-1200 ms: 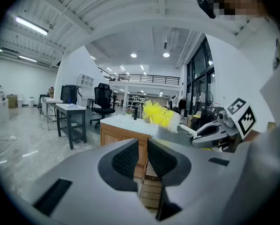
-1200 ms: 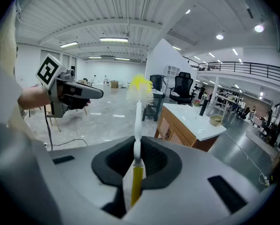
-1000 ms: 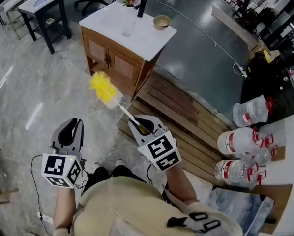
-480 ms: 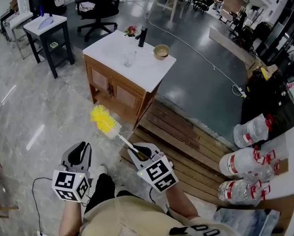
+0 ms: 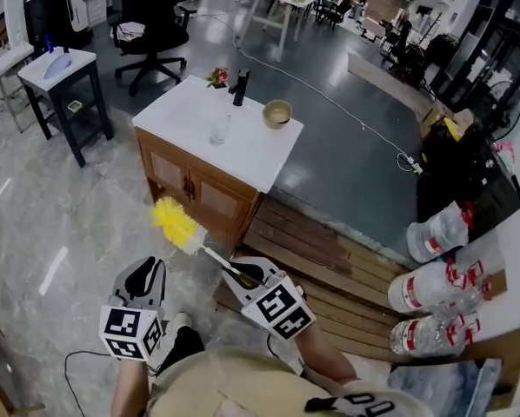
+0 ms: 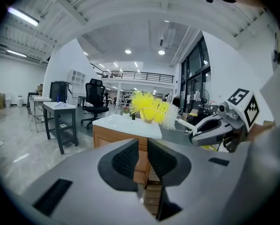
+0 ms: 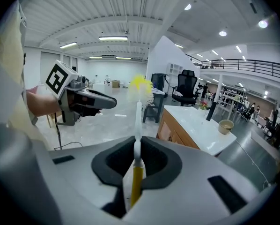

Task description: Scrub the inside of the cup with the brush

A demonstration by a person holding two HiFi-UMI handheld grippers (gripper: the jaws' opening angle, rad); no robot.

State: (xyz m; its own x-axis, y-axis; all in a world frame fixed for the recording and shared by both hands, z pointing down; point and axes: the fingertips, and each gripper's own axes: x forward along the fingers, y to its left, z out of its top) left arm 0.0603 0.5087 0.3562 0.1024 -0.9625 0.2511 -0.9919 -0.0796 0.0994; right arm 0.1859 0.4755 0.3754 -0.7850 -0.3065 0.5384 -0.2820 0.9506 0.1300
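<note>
Two grippers, one per hand, sit low in the head view just ahead of my lap. My right gripper (image 5: 241, 275) (image 7: 136, 159) is clamped on the brush (image 5: 193, 241) (image 7: 138, 121). Its pads pinch the handle where the yellow grip meets the white stem, and the stem runs straight out between the jaws. The yellow bristle head is at the far end, in the air, touching nothing. My left gripper (image 5: 142, 278) (image 6: 143, 159) is just to the left of it, apart from it. Its jaws stand a narrow slit apart with nothing between them. From the left gripper view, the brush (image 6: 155, 110) crosses in front, right to left. The cup (image 5: 218, 131), a clear glass, stands upright on the white top of a wooden cabinet (image 5: 251, 168). It is well ahead of both grippers and not touched by either, nor by the bristles. On the same top, a tan bowl (image 5: 277, 112) (image 7: 224, 125) sits near the right edge. A dark upright bottle (image 5: 240, 88) and some flowers (image 5: 217, 77) stand at the back. Right of the cabinet's base lie wooden planks (image 5: 330, 254). Further right are several clear water jugs (image 5: 430, 281) on their sides. Far left there is a dark side table (image 5: 64, 76), with a black office chair (image 5: 151, 11) beyond it.
</note>
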